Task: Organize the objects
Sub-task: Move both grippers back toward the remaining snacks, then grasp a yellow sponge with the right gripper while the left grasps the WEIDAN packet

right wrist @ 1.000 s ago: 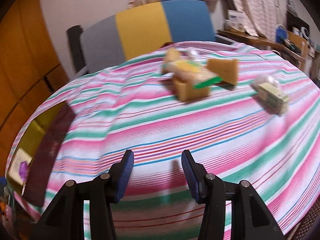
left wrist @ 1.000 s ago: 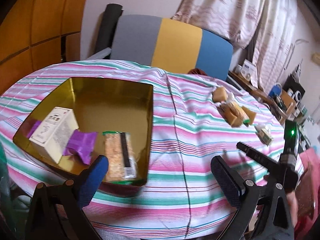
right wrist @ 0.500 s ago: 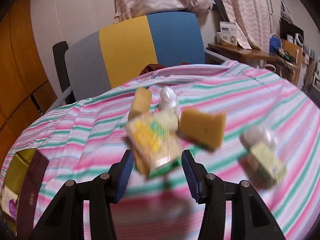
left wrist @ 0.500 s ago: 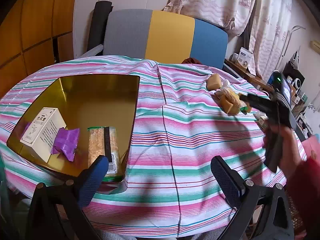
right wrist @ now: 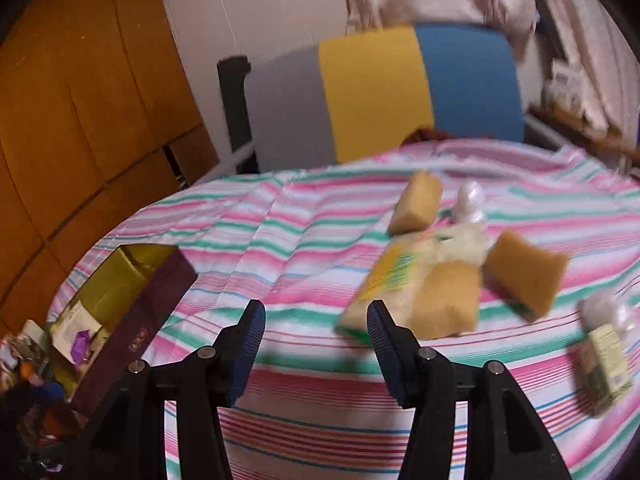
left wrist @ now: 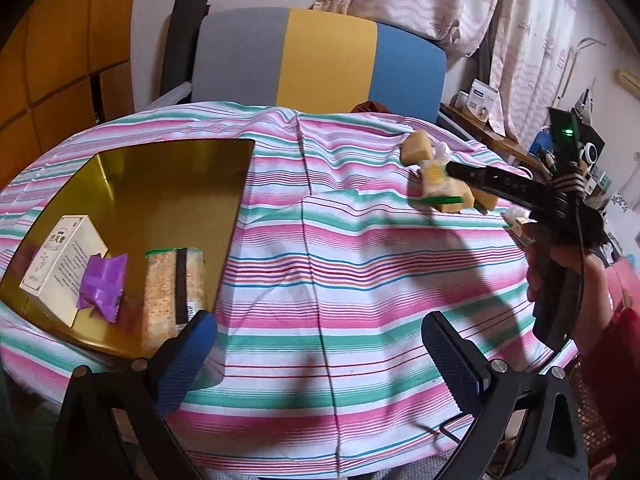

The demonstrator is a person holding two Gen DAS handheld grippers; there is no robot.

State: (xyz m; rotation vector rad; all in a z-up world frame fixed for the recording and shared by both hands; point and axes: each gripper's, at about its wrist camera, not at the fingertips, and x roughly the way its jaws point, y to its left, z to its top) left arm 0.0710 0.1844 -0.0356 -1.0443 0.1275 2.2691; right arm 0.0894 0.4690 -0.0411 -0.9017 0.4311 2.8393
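Note:
A gold tin box point(left wrist: 168, 184) on the striped tablecloth holds a white carton point(left wrist: 64, 264), a purple packet point(left wrist: 102, 284) and a cracker pack point(left wrist: 172, 288). My left gripper point(left wrist: 320, 352) hovers open over the cloth just right of the box, nothing between its fingers. Farther right lies a pile of snacks: a yellow-green pack point(right wrist: 392, 276) among tan cakes point(right wrist: 524, 276). My right gripper point(right wrist: 316, 336) hangs above the cloth just short and left of that pile. Its jaws are opening with only cloth between them. The left wrist view shows it point(left wrist: 516, 188) reaching over the pile.
A small wrapped packet point(right wrist: 608, 360) lies alone at the cloth's right edge. A grey, yellow and blue chair back point(left wrist: 320, 56) stands behind the table. A cluttered shelf point(left wrist: 500, 136) sits at the far right. A hand in a red sleeve point(left wrist: 616, 364) holds the right gripper.
The right gripper rose and swung from the lower right up to the snack pile, and its jaws spread a little. The left gripper drifted slightly, still open beside the box.

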